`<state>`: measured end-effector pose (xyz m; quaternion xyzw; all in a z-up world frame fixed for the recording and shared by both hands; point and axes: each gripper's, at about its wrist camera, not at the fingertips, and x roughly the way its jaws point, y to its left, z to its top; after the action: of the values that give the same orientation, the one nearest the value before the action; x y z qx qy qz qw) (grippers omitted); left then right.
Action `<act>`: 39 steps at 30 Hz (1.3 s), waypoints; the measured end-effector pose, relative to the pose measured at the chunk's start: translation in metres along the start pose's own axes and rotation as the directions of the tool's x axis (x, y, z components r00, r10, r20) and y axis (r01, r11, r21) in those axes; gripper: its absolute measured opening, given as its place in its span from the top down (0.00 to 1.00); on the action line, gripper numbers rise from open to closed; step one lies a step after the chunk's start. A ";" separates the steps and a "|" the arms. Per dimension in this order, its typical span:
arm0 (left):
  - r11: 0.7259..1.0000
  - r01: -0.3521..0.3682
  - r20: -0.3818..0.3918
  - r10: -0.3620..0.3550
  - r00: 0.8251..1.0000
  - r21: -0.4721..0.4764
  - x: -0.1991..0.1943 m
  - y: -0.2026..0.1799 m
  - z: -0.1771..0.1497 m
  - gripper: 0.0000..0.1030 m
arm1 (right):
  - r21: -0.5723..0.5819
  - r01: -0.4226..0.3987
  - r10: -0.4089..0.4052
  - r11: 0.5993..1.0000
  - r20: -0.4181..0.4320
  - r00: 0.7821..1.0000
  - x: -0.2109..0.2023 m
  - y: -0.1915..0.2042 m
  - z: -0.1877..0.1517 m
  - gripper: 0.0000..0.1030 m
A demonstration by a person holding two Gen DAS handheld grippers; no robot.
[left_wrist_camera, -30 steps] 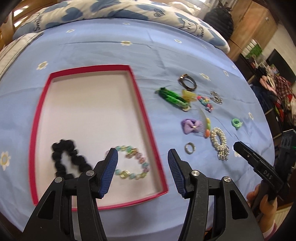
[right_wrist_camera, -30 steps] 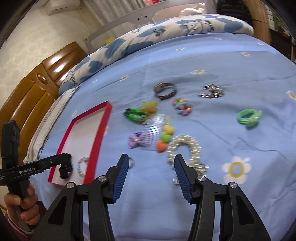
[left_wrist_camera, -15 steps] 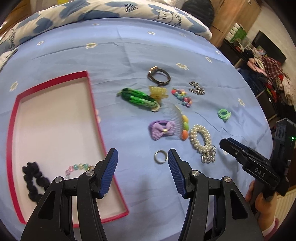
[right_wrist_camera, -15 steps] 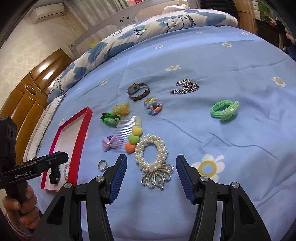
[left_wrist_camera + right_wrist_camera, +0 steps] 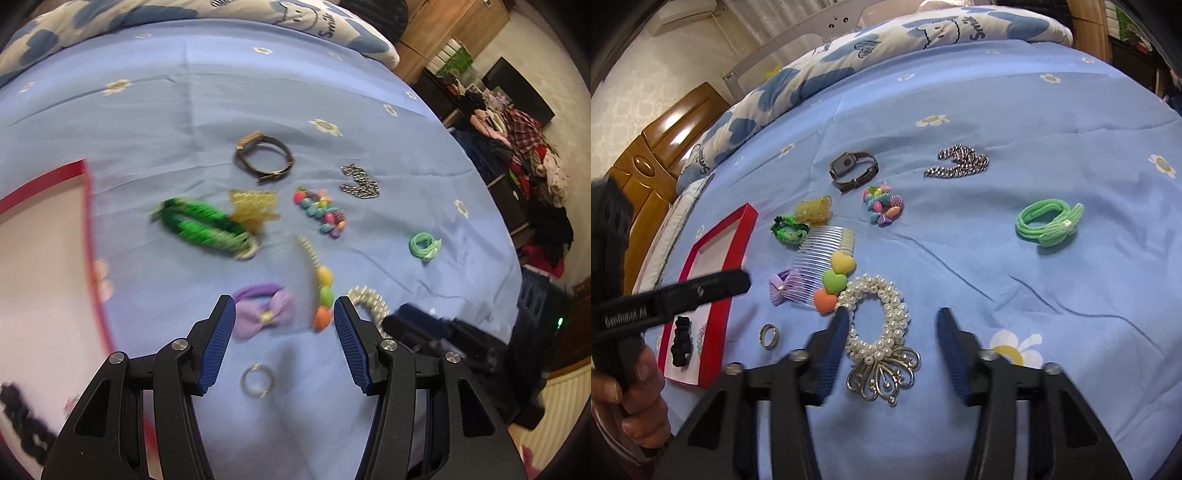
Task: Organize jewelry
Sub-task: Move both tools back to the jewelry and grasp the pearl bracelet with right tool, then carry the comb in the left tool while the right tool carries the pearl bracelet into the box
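Note:
Jewelry lies spread on a blue bedsheet. My left gripper (image 5: 282, 314) is open and empty, above a silver ring (image 5: 258, 380) and just before a purple bow tie (image 5: 264, 312). My right gripper (image 5: 892, 325) is open and empty, its jaws over a pearl bracelet (image 5: 877, 321) with a silver flower charm. A red-rimmed tray (image 5: 713, 295) at the left holds a black scrunchie (image 5: 681, 339) and a pastel bead bracelet. A comb with heart beads (image 5: 827, 266), a green braided band (image 5: 203, 225), a watch (image 5: 264, 158), a silver chain (image 5: 958, 166) and a green hair tie (image 5: 1051, 227) lie farther out.
A yellow claw clip (image 5: 253, 206) and a coloured bead cluster (image 5: 321, 212) lie mid-sheet. Pillows (image 5: 923, 33) and a wooden headboard (image 5: 653, 147) bound the far side. The bed edge drops to a cluttered floor at the right (image 5: 524, 155).
My left gripper has swung right, away from the tray, to over the ring and bow. My right gripper has moved forward over the pearl bracelet. Both stayed open.

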<state>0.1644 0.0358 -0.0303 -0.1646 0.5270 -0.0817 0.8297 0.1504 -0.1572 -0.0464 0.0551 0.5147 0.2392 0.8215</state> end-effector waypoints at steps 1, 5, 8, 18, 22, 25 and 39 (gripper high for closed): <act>1.000 0.001 -0.012 -0.001 1.000 0.004 0.007 -0.002 0.004 0.48 | 0.001 0.001 -0.001 1.000 -0.007 1.000 0.003 -0.001 0.000 0.64; 1.000 0.023 -0.070 -0.023 0.997 0.007 0.035 -0.005 0.014 0.59 | -0.010 0.001 -0.001 1.000 -0.035 0.999 0.013 -0.002 0.000 0.73; 0.999 0.035 -0.094 -0.035 0.995 -0.002 0.048 -0.005 0.017 0.75 | -0.022 0.004 -0.005 1.000 -0.038 0.999 0.015 -0.001 -0.001 0.79; 0.995 0.100 -0.037 -0.100 0.994 0.001 0.024 -0.010 0.014 0.98 | 0.023 -0.026 0.025 0.999 0.012 1.000 -0.003 -0.005 -0.004 0.87; 0.990 0.139 0.003 -0.139 0.990 -0.039 0.000 -0.002 0.006 0.98 | 0.023 -0.033 0.032 0.999 0.048 0.998 -0.017 0.000 -0.002 0.87; 0.986 0.155 0.032 -0.153 0.988 -0.063 -0.020 0.007 -0.002 0.98 | 0.016 -0.043 0.042 0.999 0.069 0.997 -0.027 0.005 0.001 0.87; 0.974 0.143 0.138 -0.120 0.983 -0.177 -0.088 0.061 -0.050 0.98 | -0.058 -0.114 0.118 0.992 0.077 0.990 -0.029 0.061 0.003 0.87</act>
<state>0.0787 0.1104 0.0026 -0.2810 0.4666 -0.0763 0.8352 0.1220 -0.1160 -0.0003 0.0723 0.4706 0.2979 0.8274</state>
